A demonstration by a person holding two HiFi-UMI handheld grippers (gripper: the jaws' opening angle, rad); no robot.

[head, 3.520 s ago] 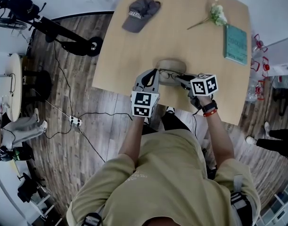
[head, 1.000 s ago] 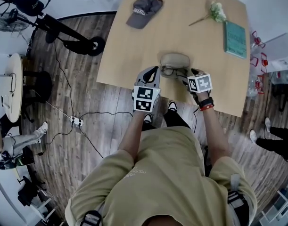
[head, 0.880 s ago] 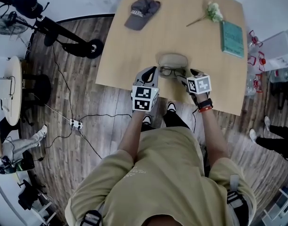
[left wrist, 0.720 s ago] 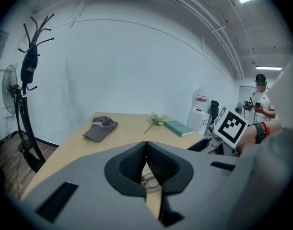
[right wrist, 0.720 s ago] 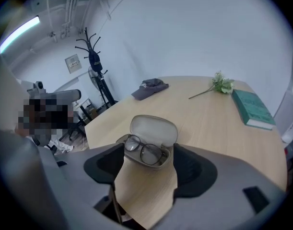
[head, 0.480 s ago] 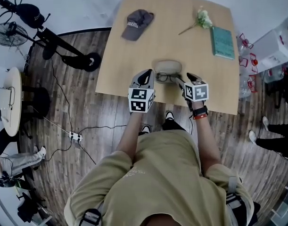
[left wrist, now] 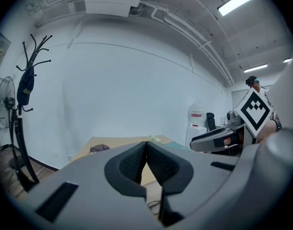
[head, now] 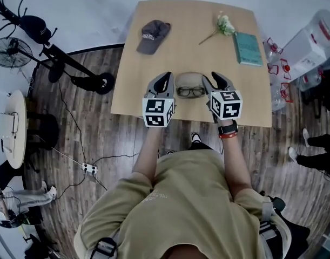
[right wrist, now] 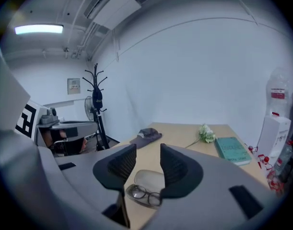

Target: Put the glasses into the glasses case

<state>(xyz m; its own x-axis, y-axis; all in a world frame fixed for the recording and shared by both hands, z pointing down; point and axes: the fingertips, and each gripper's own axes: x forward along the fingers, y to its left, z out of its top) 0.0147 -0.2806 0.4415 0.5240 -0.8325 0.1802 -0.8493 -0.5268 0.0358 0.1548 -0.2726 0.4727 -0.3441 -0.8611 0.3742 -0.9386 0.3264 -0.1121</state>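
Note:
The black-framed glasses [head: 190, 91] lie folded in the near half of the open beige glasses case [head: 189, 79] near the table's front edge. In the right gripper view the glasses [right wrist: 145, 195] and the case [right wrist: 151, 178] show below the jaws. My left gripper [head: 163, 79] hovers left of the case, shut with nothing in it; its tips [left wrist: 146, 145] meet. My right gripper [head: 216, 79] hovers right of the case. Its jaws are closing with a gap left [right wrist: 148, 155] and nothing between them.
On the wooden table [head: 154, 63] lie a grey cap [head: 152, 35] at the back left, a white flower sprig [head: 221, 25] and a teal book [head: 247, 48] at the back right. A coat stand [head: 56, 55] and a fan [head: 5, 50] stand on the floor at the left.
Both grippers have lifted off the table and drawn away from the glasses, which stay in the case. The right jaws have narrowed.

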